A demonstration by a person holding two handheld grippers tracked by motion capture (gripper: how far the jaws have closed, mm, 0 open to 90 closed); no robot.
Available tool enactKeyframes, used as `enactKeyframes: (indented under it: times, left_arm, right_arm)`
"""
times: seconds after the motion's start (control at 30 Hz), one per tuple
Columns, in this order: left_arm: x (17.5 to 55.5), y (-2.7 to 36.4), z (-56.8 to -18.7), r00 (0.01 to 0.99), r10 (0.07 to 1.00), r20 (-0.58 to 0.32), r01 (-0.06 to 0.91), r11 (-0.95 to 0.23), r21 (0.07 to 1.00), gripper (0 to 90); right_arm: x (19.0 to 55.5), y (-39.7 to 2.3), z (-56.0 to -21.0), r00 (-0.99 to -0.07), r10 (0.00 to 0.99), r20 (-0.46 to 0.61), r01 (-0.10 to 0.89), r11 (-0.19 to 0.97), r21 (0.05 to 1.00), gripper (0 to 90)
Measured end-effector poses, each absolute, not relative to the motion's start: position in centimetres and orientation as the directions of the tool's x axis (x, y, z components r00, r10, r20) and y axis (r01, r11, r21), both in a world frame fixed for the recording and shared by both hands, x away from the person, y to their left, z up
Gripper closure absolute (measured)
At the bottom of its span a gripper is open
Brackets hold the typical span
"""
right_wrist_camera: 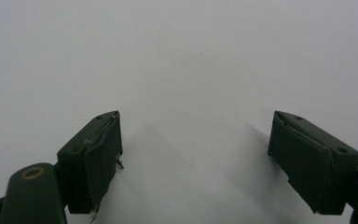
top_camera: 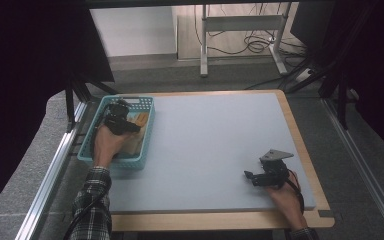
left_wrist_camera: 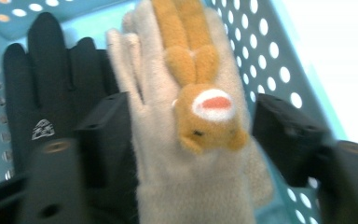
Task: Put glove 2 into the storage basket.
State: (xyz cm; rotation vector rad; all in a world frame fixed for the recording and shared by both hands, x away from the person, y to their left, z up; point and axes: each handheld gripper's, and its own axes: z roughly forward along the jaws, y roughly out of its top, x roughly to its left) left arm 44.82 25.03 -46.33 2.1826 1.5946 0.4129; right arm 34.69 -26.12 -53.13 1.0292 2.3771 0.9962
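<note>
Inside the teal basket [left_wrist_camera: 279,60], beige glove [left_wrist_camera: 186,186] with an orange plush animal [left_wrist_camera: 205,112] lying flat beside a black glove [left_wrist_camera: 46,88]. Left gripper [left_wrist_camera: 191,140] spread astride the beige glove, pads apparently clear of it though blurred, probably just let go. Right gripper [right_wrist_camera: 196,158] released, idle on the mat well away from the basket.

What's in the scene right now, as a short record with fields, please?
surface: grey table
basket: blue, perforated, at the table's left edge
basket contents: beige glove with an orange plush animal on it, beside a black glove
left gripper: inside the basket, jaws open on either side of the beige glove, not pressing it
right gripper: open, holding nothing, over bare table near the right front corner
</note>
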Motion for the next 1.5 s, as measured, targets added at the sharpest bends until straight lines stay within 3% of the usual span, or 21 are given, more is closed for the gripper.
enactKeyframes:
  times: [0.07,0.1,0.17,0.23,0.43,0.63,0.9,1.1,1.5]
  left_arm:
    - [45.0,24.8,-46.7,0.311,0.95,0.001,0.835,-0.274,0.477,42.5]
    - [45.3,24.4,-47.4,0.316,0.949,-0.007,0.84,-0.277,0.466,42.5]
    - [45.6,24.0,-48.2,0.312,0.95,0.013,0.848,-0.284,0.448,54.8]
    - [46.0,23.8,-48.3,0.273,0.962,-0.01,0.856,-0.238,0.459,59.6]
    - [45.9,23.7,-47.0,0.265,0.954,-0.142,0.852,-0.162,0.499,61.6]
    - [46.2,23.7,-48.1,0.26,0.958,-0.121,0.864,-0.174,0.473,51.5]
    - [45.3,24.4,-46.9,0.282,0.957,-0.064,0.807,-0.201,0.554,30.7]
    - [44.5,25.1,-45.7,0.3,0.953,-0.046,0.77,-0.214,0.601,20.7]
    - [43.4,26.4,-44.5,0.293,0.953,-0.071,0.747,-0.182,0.64,13.4]
  right_arm:
    - [34.7,-26.1,-53.1,-0.668,0.743,-0.05,0.485,0.485,0.727,17.0]
    - [34.7,-26.1,-53.1,-0.668,0.743,-0.05,0.486,0.485,0.727,17.0]
    - [34.7,-26.1,-53.1,-0.668,0.743,-0.049,0.486,0.485,0.727,17.0]
    - [34.7,-26.1,-53.1,-0.668,0.743,-0.049,0.486,0.485,0.727,17.0]
    - [34.7,-26.1,-53.1,-0.668,0.743,-0.05,0.485,0.485,0.728,17.0]
    - [34.7,-26.1,-53.1,-0.668,0.743,-0.05,0.485,0.485,0.728,17.0]
    - [34.7,-26.1,-53.1,-0.668,0.743,-0.049,0.485,0.485,0.728,17.0]
    - [34.7,-26.1,-53.1,-0.668,0.743,-0.05,0.485,0.485,0.727,17.0]
    - [34.7,-26.1,-53.1,-0.668,0.743,-0.05,0.485,0.485,0.727,17.0]
